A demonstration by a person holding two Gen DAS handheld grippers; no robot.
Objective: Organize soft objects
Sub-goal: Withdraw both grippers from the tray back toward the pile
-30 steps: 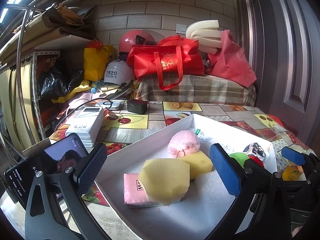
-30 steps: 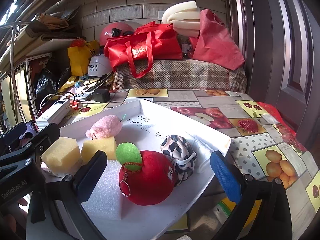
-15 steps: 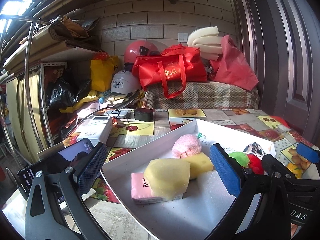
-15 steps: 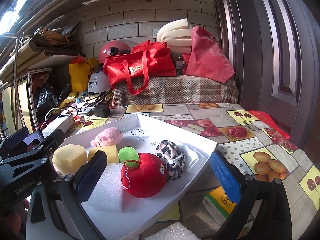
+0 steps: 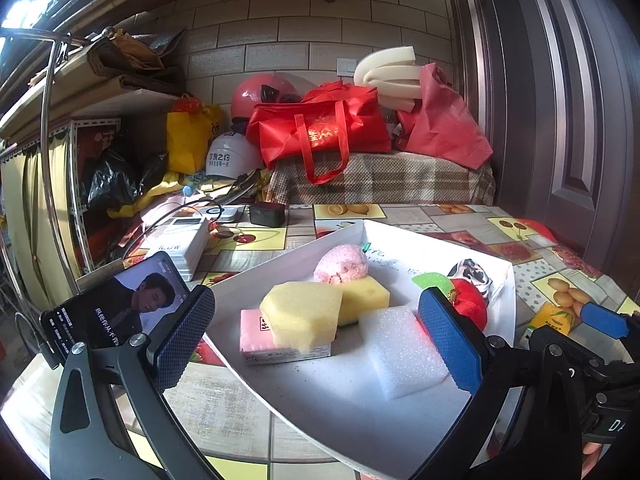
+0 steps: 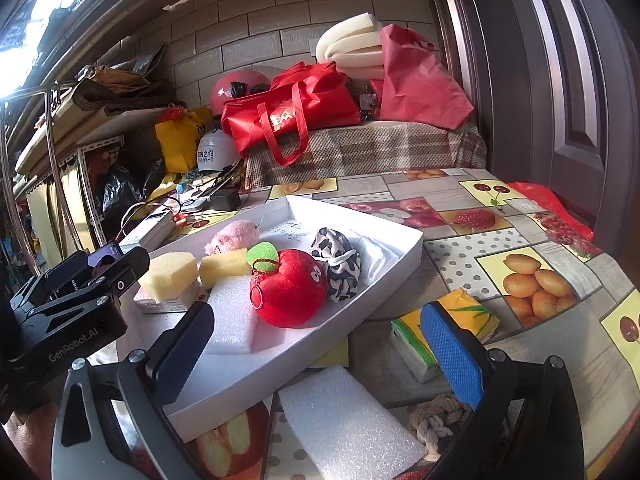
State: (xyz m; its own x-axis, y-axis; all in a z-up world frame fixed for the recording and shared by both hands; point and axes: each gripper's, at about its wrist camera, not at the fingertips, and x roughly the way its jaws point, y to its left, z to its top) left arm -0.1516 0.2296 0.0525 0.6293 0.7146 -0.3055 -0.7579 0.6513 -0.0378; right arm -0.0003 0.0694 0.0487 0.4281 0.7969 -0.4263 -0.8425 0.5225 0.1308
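Observation:
A white tray [image 5: 508, 292] holds a pink plush [image 5: 340, 264], two yellow sponges [image 5: 302, 316], a pink packet [image 5: 256, 332], a white foam block [image 5: 404, 356], a red apple plush [image 6: 288, 292] and a black-and-white scrunchie [image 6: 340, 264]. My left gripper [image 5: 316, 338] hovers open over the tray's near left part with nothing between its fingers. My right gripper [image 6: 318, 354] is open above the tray's near corner [image 6: 180, 420]. On the table outside the tray lie a second white foam block [image 6: 348, 420], a yellow-green tissue packet [image 6: 472, 312] and a rope knot [image 6: 436, 416].
A lit phone [image 5: 116, 312] leans at the table's left edge, by a white box [image 5: 180, 240] and a black adaptor [image 5: 267, 214]. Red bags [image 5: 320, 132], helmets and foam are piled behind. A dark door [image 5: 580, 120] stands at the right.
Both grippers have drawn back and up from the tray. The white foam block now shows in the left view, and the loose items in front of the tray show in the right view.

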